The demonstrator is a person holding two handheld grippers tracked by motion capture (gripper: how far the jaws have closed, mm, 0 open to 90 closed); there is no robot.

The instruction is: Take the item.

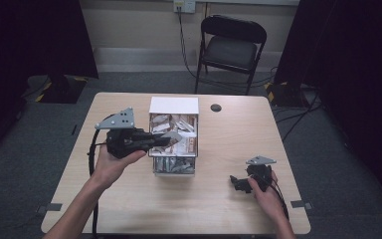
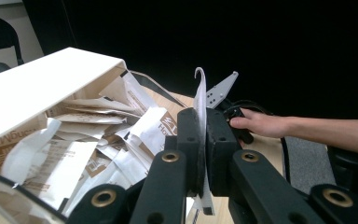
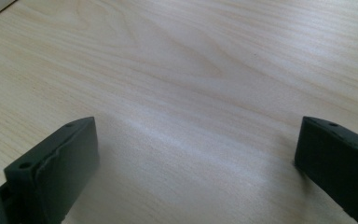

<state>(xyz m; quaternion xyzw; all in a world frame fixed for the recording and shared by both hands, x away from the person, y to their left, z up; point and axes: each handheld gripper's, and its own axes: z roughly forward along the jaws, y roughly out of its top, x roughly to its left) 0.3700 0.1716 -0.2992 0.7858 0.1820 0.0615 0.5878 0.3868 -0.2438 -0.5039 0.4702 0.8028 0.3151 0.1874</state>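
The pale wooden table [image 1: 129, 199] carries, near its middle, a clear plastic bin with a white lid [image 1: 173, 105], crammed with white and brown paper sachets [image 1: 179, 144] lying loose and crisscrossed. The left gripper [image 1: 165, 141] hovers over the bin's left side, its jaws clenched on one thin white paper sachet [image 2: 200, 100], which stands on edge between the pads and curls over at the top. The right gripper [image 1: 236, 183] rests low on the bare tabletop near the right front edge, well apart from the bin, its jaws spread wide with nothing between them.

The sachet is pinched by a narrow strip, so I judge it could slide out or tear if the hand swings quickly. Neighbouring sachets lie heaped just beside the held one; one may snag on it and be dragged over the bin's wall. The bin itself looks light, and a sideways tug could shift it across the smooth wood.
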